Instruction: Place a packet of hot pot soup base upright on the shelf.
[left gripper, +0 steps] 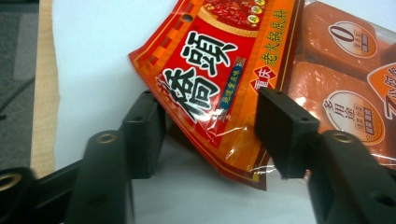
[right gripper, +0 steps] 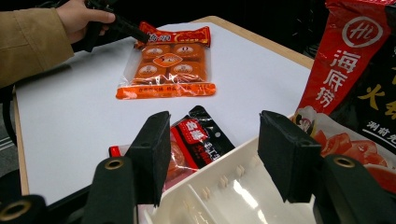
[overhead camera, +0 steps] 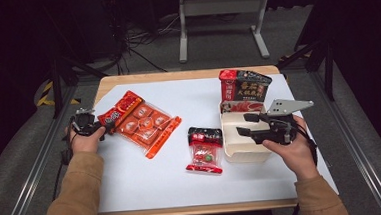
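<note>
- Where the white sheet [overhead camera: 148, 190] meets the table's left edge, the left gripper [left gripper: 210, 121] has its jaws about halfway open, one on each side of the red header corner of the orange soup-base pack [overhead camera: 142, 123]; whether the pads press on the film I cannot tell.
- That pack lies flat at the left of the sheet, slanting toward the middle.
- Near the middle, closer to the near edge, lies a small black-and-red sachet [overhead camera: 205, 149].
- Right of it sits a white divided tray [overhead camera: 241, 149], and a red-and-black bag [overhead camera: 245, 86] stands just behind it.
- Over the tray, the right gripper [right gripper: 212, 154] hangs with jaws wide apart, holding nothing.
</note>
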Available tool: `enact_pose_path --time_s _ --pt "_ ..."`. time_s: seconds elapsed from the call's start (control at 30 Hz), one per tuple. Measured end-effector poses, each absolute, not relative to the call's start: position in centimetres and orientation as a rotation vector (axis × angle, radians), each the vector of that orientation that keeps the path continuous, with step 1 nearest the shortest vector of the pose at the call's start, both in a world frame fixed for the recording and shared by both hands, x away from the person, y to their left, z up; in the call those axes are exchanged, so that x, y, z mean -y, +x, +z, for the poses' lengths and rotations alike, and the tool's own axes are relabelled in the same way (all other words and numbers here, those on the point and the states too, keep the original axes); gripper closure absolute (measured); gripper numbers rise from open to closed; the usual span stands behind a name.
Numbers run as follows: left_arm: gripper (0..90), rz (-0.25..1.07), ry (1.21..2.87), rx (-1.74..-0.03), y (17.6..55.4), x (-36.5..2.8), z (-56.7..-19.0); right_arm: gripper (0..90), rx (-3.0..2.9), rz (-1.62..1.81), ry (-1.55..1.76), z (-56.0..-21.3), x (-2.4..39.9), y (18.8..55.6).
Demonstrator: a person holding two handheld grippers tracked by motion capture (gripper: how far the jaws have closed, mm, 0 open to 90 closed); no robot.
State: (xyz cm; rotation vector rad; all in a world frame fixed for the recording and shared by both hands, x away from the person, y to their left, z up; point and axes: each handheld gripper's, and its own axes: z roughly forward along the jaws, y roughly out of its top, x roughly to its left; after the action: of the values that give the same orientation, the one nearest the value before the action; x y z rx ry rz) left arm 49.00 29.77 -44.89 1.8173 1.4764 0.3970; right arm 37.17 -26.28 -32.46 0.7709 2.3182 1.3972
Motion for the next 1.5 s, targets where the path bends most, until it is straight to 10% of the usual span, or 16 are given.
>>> enact_pose_path --time_s 0.7,1.5 --pt "89.8 0.456 1.805 -1.377 49.1 -29.3 -44.8 44.1 -2.332 1.398 0.747 -32.8 26.1 37.3" --pt "90.0 0.53 1.7 -1.228 45.1 -28.2 -39.2 55.1 -2.342 1.386 0.778 -32.8 26.4 37.2"
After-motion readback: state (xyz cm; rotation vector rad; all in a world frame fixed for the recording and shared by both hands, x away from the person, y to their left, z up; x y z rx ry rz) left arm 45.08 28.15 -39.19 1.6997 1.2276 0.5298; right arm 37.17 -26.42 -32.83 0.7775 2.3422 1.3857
